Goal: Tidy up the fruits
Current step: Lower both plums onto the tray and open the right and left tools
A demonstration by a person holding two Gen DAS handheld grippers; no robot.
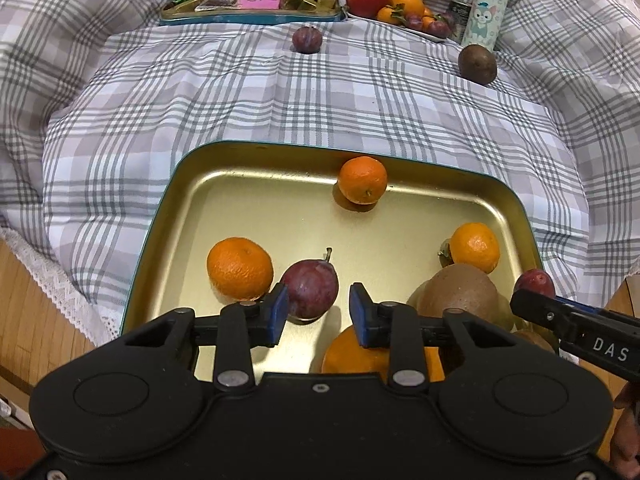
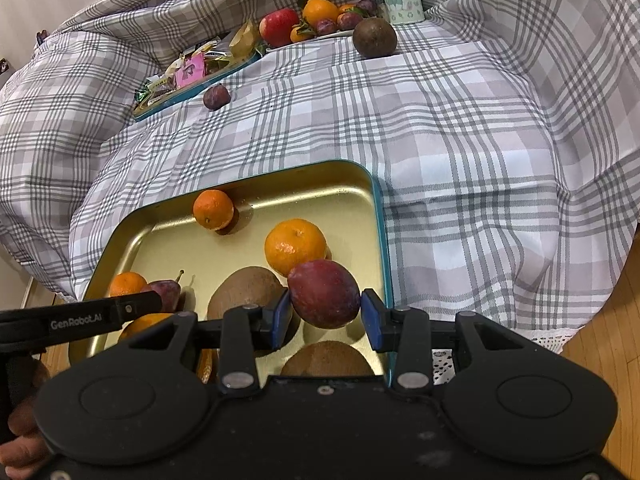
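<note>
A gold tray with a teal rim [image 1: 160, 220] holds three mandarins [image 1: 362, 180] [image 1: 240, 268] [image 1: 476, 246], a brown kiwi [image 1: 460, 292], a larger orange [image 1: 352, 356] under my fingers, and a stemmed plum [image 1: 310, 294]. My left gripper [image 1: 318, 304] is shut on that plum, which rests on the tray floor. In the right wrist view my right gripper [image 2: 325, 312] is shut on a second red plum [image 2: 324, 294], held just above the tray's right side over two kiwis [image 2: 248, 292] [image 2: 326, 360].
On the checked cloth beyond the tray lie a loose plum [image 1: 307, 39] and a dark round fruit [image 1: 477, 65]. At the back stand a snack tray [image 1: 248, 0], a plate of fruit [image 1: 384, 0] and a cartoon-print bottle [image 1: 486, 12]. Wooden floor [image 1: 24, 300] shows past the cloth's edge.
</note>
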